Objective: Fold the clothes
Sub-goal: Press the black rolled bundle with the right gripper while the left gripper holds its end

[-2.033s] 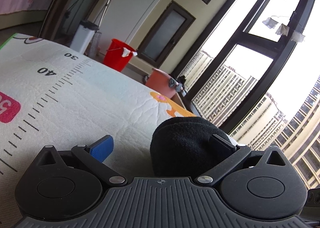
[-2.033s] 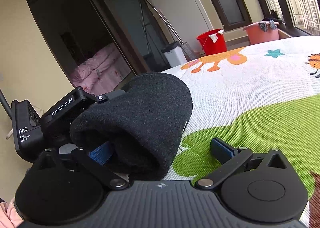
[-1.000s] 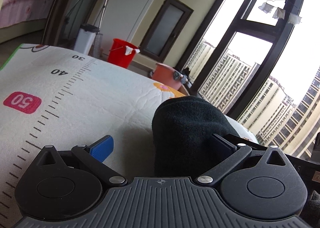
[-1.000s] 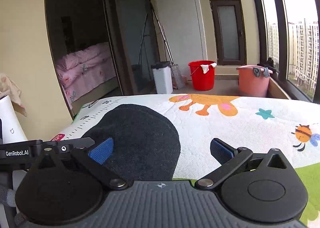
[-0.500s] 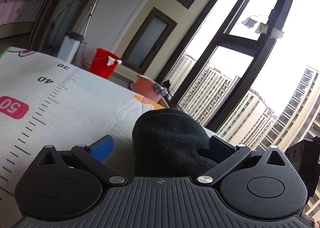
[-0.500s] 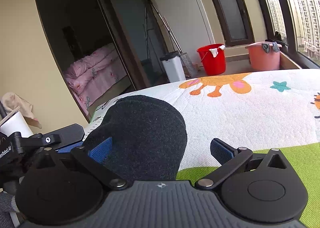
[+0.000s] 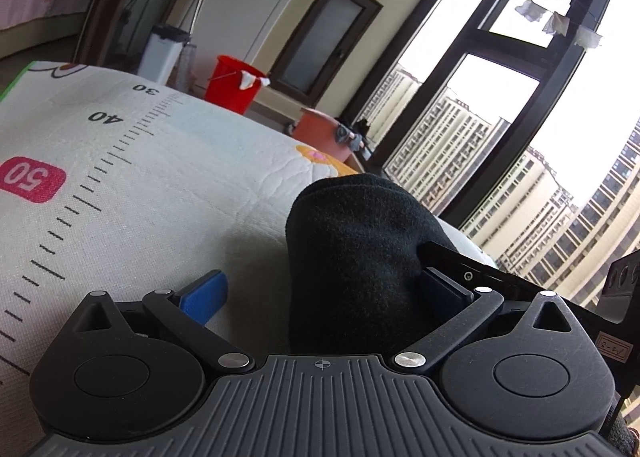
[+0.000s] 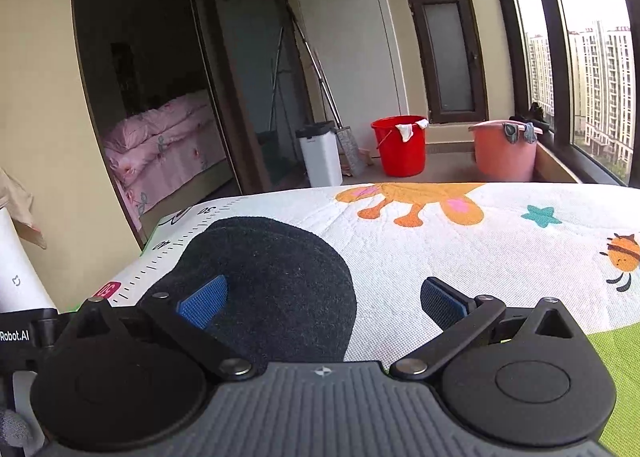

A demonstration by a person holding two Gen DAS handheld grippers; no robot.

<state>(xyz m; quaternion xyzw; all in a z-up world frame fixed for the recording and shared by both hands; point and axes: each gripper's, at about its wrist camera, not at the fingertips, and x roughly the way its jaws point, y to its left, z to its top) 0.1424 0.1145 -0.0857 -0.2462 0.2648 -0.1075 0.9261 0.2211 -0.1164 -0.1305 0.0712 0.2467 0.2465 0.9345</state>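
The black hat (image 8: 276,281), held higher a moment ago, is now settling on the mat (image 8: 460,241); both grippers' jaws are staying apart.

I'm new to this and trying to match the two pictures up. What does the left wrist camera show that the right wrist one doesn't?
Only the left wrist view shows cloths on a line and big tower blocks filling the window. Only the right wrist view shows the pink bed, a bee print and a star print. Both show the black garment on the printed mat, the red bucket, the pink tub and open blue-padded fingers.
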